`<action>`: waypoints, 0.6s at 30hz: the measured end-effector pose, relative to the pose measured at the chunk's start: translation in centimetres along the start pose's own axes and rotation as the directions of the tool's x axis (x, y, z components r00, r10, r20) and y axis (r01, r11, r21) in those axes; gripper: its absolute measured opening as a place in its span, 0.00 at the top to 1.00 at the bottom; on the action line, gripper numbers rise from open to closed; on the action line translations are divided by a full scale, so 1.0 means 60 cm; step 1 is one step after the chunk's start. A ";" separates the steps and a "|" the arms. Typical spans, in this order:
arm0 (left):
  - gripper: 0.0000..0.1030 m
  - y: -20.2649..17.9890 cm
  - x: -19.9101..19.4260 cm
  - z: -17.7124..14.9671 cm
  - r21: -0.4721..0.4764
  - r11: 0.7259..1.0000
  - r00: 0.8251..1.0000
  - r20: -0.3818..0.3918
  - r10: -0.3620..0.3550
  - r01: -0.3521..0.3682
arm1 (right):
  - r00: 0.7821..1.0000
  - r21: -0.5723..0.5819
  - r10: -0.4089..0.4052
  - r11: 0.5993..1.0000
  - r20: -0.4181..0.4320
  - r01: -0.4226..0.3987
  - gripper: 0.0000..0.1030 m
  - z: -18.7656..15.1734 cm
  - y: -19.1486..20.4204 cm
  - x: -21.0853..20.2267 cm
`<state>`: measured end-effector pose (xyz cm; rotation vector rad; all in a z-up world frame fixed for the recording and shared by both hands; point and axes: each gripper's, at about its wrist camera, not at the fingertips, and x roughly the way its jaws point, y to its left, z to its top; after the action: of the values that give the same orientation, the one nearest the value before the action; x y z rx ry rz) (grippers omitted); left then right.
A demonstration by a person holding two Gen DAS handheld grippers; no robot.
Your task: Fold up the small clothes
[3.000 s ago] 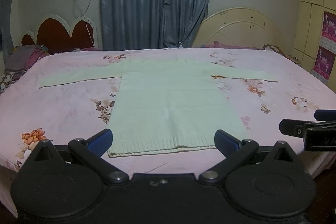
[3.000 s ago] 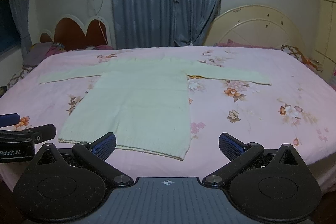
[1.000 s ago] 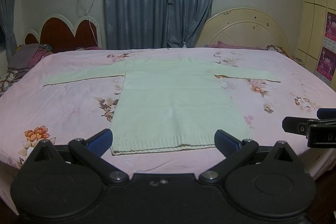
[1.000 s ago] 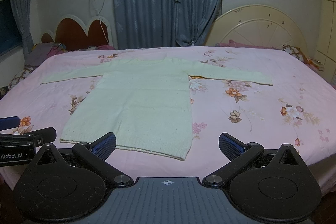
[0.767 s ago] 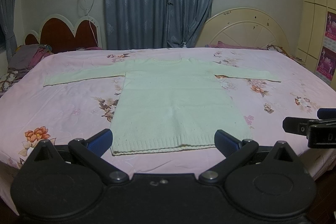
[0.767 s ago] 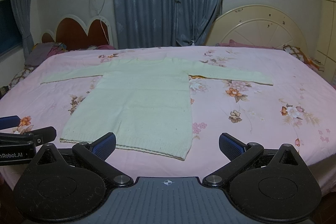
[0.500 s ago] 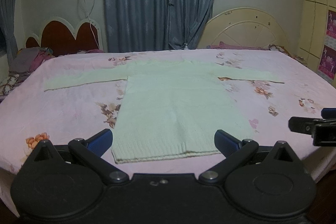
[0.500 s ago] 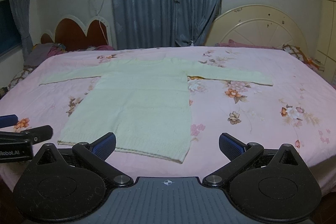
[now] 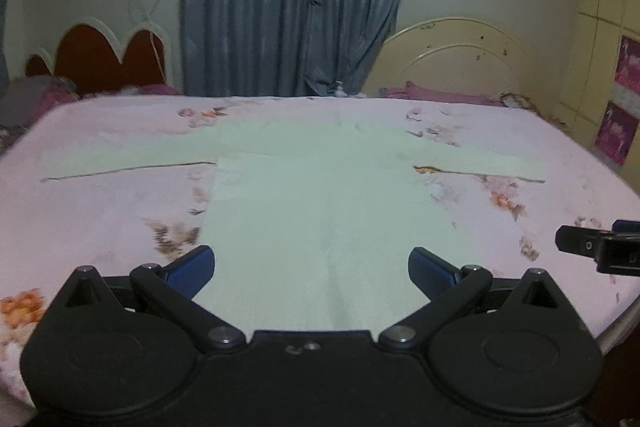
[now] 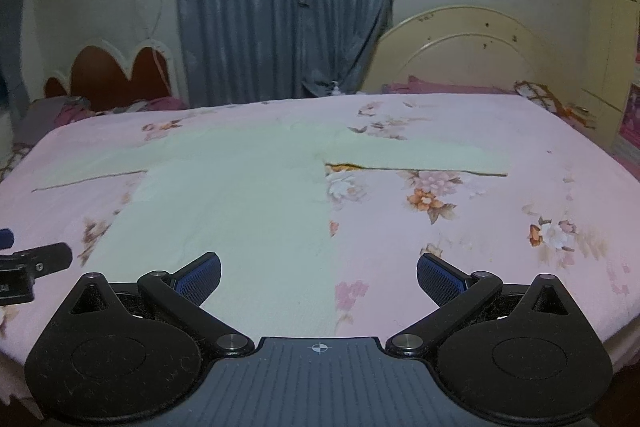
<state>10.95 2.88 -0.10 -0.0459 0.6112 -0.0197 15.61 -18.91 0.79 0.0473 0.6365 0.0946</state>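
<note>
A pale green knitted sweater (image 9: pixel 316 211) lies flat on the pink flowered bed (image 9: pixel 100 211), both sleeves spread out sideways. It also shows in the right wrist view (image 10: pixel 240 211). My left gripper (image 9: pixel 311 267) is open and empty over the sweater's lower hem. My right gripper (image 10: pixel 319 273) is open and empty over the hem's right corner. Each gripper shows at the edge of the other's view: the right gripper (image 9: pixel 600 247), the left gripper (image 10: pixel 28 267).
Grey-blue curtains (image 9: pixel 296 3) hang behind the bed. A red heart-shaped headboard (image 9: pixel 100 63) stands at back left, a cream round headboard (image 9: pixel 472 63) at back right. Clothes (image 9: pixel 28 99) are piled at far left. The bed's near edge (image 10: pixel 624 331) drops off at right.
Both grippers have moved forward and lower over the bed. The sweater's hem now sits under the fingers. Both stay open.
</note>
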 end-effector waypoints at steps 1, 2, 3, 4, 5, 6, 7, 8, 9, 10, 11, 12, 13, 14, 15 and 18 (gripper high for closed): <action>0.00 0.004 0.013 0.007 0.000 1.000 1.000 -0.009 -0.007 0.007 | 1.000 0.006 -0.009 1.000 0.001 0.009 0.00 0.005 -0.004 0.009; 0.00 0.007 0.025 0.014 0.001 1.000 1.000 -0.016 -0.015 0.015 | 1.000 0.013 -0.017 1.000 0.000 0.017 0.00 0.012 -0.006 0.019; 0.00 0.011 0.039 0.022 -0.002 0.999 0.999 -0.023 -0.035 0.035 | 1.000 0.021 -0.028 0.999 0.000 0.028 0.00 0.020 -0.008 0.030; 0.00 0.016 0.051 0.031 -0.007 0.999 0.998 -0.025 -0.053 0.053 | 0.999 0.032 -0.037 0.999 0.000 0.037 0.00 0.028 -0.010 0.041; 0.00 0.020 0.061 0.038 -0.009 0.998 0.998 -0.020 -0.061 0.060 | 0.999 0.042 -0.042 0.998 0.000 0.042 0.00 0.034 -0.011 0.050; 0.00 0.022 0.070 0.046 -0.004 0.998 0.998 -0.012 -0.068 0.068 | 0.999 0.056 -0.045 0.997 0.000 0.045 0.00 0.043 -0.014 0.061; 0.00 0.026 0.080 0.053 0.002 0.997 0.997 -0.006 -0.075 0.075 | 0.999 0.065 -0.049 0.997 0.001 0.049 0.00 0.049 -0.015 0.070; 0.00 0.029 0.090 0.060 0.009 0.997 0.997 -0.004 -0.078 0.078 | 0.998 0.069 -0.056 0.996 0.003 0.055 0.00 0.056 -0.015 0.080; 0.00 0.033 0.101 0.066 0.009 0.997 0.997 -0.003 -0.078 0.078 | 0.998 0.071 -0.063 0.996 0.005 0.062 0.00 0.061 -0.015 0.089; 0.00 0.037 0.111 0.071 0.006 0.997 0.997 -0.003 -0.078 0.078 | 0.997 0.073 -0.070 0.995 0.007 0.070 0.00 0.067 -0.014 0.100; 0.00 0.041 0.123 0.076 0.004 0.996 0.996 -0.005 -0.084 0.084 | 0.997 0.075 -0.077 0.994 0.007 0.077 0.00 0.072 -0.014 0.109; 0.00 0.043 0.132 0.079 0.004 0.996 0.996 -0.007 -0.086 0.086 | 0.996 0.076 -0.086 0.993 0.006 0.085 0.00 0.076 -0.014 0.118; 0.00 0.041 0.141 0.083 0.005 0.997 0.997 -0.009 -0.081 0.081 | 0.996 0.077 -0.094 0.993 0.003 0.094 0.00 0.080 -0.016 0.127; 0.00 0.040 0.151 0.086 0.007 0.997 0.997 -0.010 -0.076 0.076 | 0.995 0.076 -0.101 0.992 0.001 0.101 0.00 0.083 -0.017 0.133; 0.00 0.037 0.161 0.088 0.009 0.997 0.997 -0.010 -0.076 0.076 | 0.994 0.075 -0.107 0.992 -0.001 0.106 0.00 0.085 -0.020 0.139; 0.00 0.023 0.193 0.096 0.006 0.999 0.999 -0.010 -0.036 0.036 | 0.993 0.077 -0.119 0.990 -0.011 0.120 0.00 0.096 -0.037 0.161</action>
<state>23.73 4.08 -2.11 -0.0510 0.6201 -0.0566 26.91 -20.24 -0.47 0.0836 0.6480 -0.0456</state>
